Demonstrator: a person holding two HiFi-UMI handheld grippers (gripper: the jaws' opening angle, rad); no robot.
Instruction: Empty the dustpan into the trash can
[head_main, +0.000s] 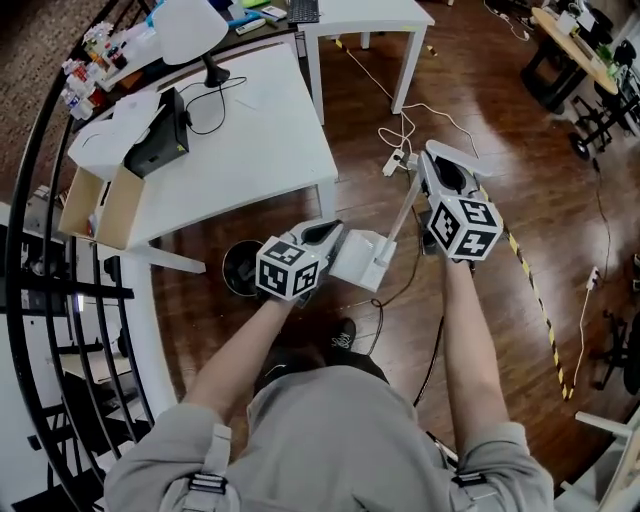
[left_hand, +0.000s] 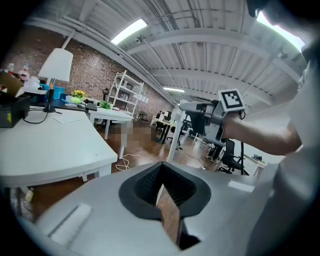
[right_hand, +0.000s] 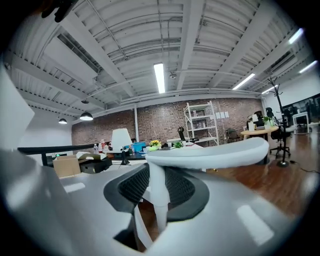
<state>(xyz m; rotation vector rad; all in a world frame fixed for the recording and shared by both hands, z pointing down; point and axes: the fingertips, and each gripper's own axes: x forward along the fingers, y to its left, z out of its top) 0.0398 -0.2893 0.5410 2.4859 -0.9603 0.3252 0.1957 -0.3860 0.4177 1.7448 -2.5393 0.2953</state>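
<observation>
Wood floor lies below. Nearest, the left hand-held gripper, jaws pressed together in its own view, hangs just beside the white dustpan. Only the view from the right hand-held gripper shows it clamped on the handle. A black trash can stands beyond, by the white surface.

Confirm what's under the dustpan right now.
Wood floor shows around the dustpan. The trash can stands beside it, not beneath it. The patch directly below the pan is hidden by the pan itself.
</observation>
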